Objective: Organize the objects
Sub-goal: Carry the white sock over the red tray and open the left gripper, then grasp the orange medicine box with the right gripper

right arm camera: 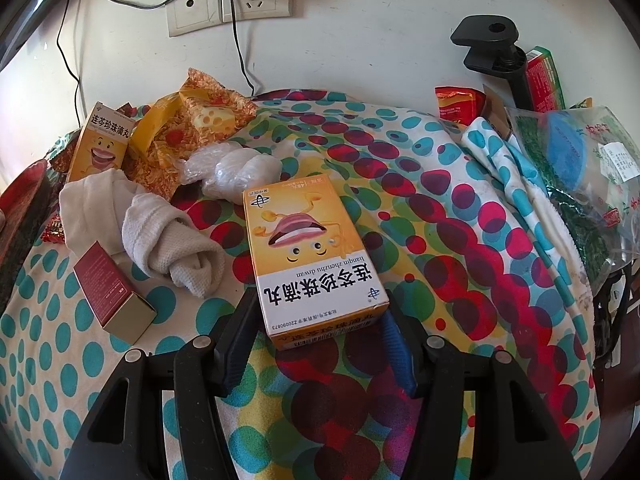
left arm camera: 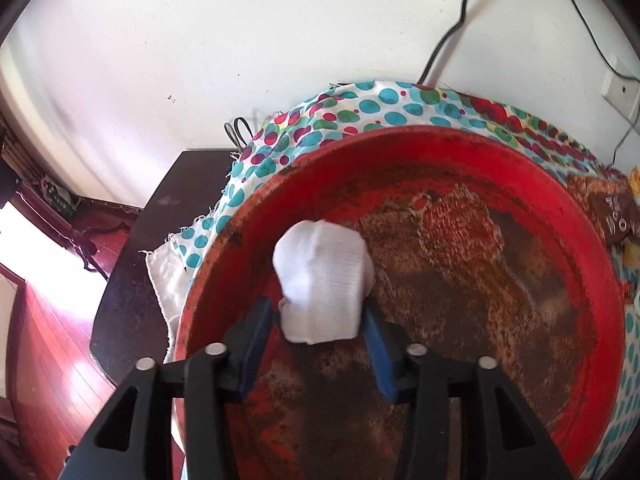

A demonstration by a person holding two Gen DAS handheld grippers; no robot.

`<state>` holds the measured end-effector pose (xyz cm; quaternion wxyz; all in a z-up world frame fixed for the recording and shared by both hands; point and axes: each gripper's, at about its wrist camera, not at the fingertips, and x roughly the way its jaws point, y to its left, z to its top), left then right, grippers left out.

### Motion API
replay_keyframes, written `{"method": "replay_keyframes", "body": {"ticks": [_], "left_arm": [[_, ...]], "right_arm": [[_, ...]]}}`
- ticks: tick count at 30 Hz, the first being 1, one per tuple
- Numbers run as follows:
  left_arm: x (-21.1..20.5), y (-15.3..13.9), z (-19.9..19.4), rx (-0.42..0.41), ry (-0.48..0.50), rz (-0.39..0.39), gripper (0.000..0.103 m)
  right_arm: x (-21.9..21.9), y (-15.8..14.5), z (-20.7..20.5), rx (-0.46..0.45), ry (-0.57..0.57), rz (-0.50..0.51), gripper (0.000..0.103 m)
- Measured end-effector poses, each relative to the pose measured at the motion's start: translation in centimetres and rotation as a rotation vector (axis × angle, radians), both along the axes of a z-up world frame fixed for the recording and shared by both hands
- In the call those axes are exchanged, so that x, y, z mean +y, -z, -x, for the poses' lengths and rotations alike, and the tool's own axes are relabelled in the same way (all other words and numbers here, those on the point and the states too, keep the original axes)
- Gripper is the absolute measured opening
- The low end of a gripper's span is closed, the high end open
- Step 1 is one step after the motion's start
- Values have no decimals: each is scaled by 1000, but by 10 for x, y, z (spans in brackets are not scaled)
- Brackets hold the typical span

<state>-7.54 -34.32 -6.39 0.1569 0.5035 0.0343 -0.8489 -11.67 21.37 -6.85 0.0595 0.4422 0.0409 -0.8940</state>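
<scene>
A rolled white sock [left arm camera: 324, 276] lies inside a worn red basin [left arm camera: 560, 208], close to its left wall. My left gripper [left arm camera: 316, 304] stands over the basin with its blue fingers on either side of the sock; the left pad shows a small gap, so the jaws are open around it. In the right wrist view a yellow medicine box [right arm camera: 312, 256] with a cartoon mouth sticks forward from my right gripper [right arm camera: 320, 298], whose fingers clamp the box's near end above the dotted cloth [right arm camera: 440, 208].
On the cloth lie a second yellow box [right arm camera: 102, 140], a snack bag [right arm camera: 192, 128], a twisted white sock [right arm camera: 168, 236], a small red box [right arm camera: 112, 292] and crumpled plastic [right arm camera: 228, 168]. A black clamp [right arm camera: 492, 48] and a clear bag [right arm camera: 568, 168] stand at the right. Wall sockets [right arm camera: 228, 0] are behind.
</scene>
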Motion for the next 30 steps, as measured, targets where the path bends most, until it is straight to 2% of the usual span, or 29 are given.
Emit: {"method": "replay_keyframes", "body": {"ticks": [7, 12, 15, 18, 24, 30], "left_arm": [[20, -17, -29, 46, 2, 30, 54], [56, -33, -70, 98, 10, 35, 54], [75, -38, -93, 142, -19, 10, 55], [93, -39, -107, 149, -42, -11, 55], [109, -44, -123, 178, -84, 36, 55], [113, -43, -129, 181, -73, 63, 55]], "right_arm": [[-3, 0, 0, 2, -4, -2, 53], [-3, 0, -1, 5, -4, -10, 53], [-5, 0, -1, 6, -3, -14, 53], [-7, 0, -2, 10, -3, -27, 53], [-4, -1, -1, 24, 0, -61, 53], [5, -4, -1, 45, 35, -68, 53]]}}
